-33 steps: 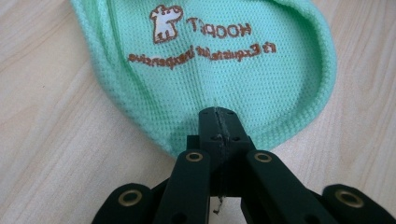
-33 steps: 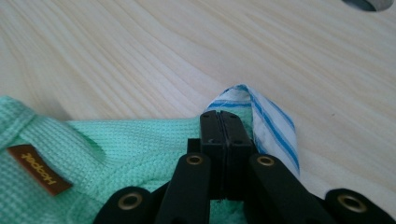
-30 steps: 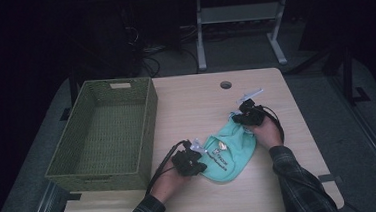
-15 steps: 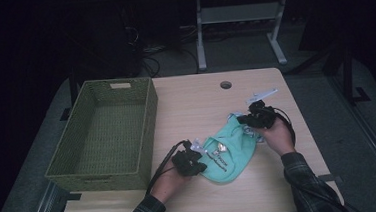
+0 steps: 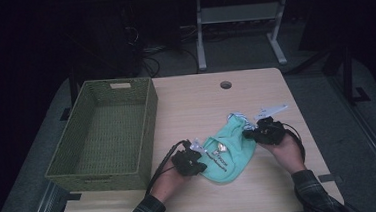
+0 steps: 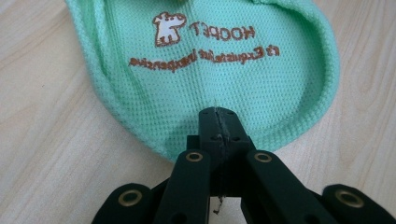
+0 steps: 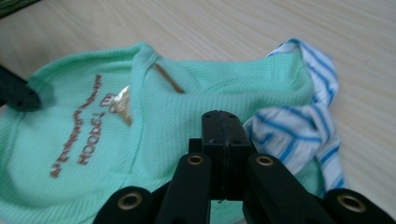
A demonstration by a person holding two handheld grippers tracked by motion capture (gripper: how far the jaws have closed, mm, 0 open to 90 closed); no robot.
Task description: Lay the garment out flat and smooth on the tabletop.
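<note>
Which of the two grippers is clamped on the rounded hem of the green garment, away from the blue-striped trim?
The left gripper: its jaws pinch the green garment at the rounded hem below the brown lettering. The right gripper grips beside the blue-striped trim.

- The left gripper (image 6: 218,122) has its jaws pressed together on the mint-green garment (image 6: 210,79); the fabric caught between them is hidden.
- In the right gripper view, the right gripper (image 7: 223,126) covers part of the garment, so whether cloth sits between its closed jaws cannot be told.
- The garment's brown lettering (image 7: 81,135) is blurred there.
- The basket (image 5: 103,137) hides the table (image 5: 200,100) beneath it.
- Both forearms are cut off by the high view's bottom edge.
</note>
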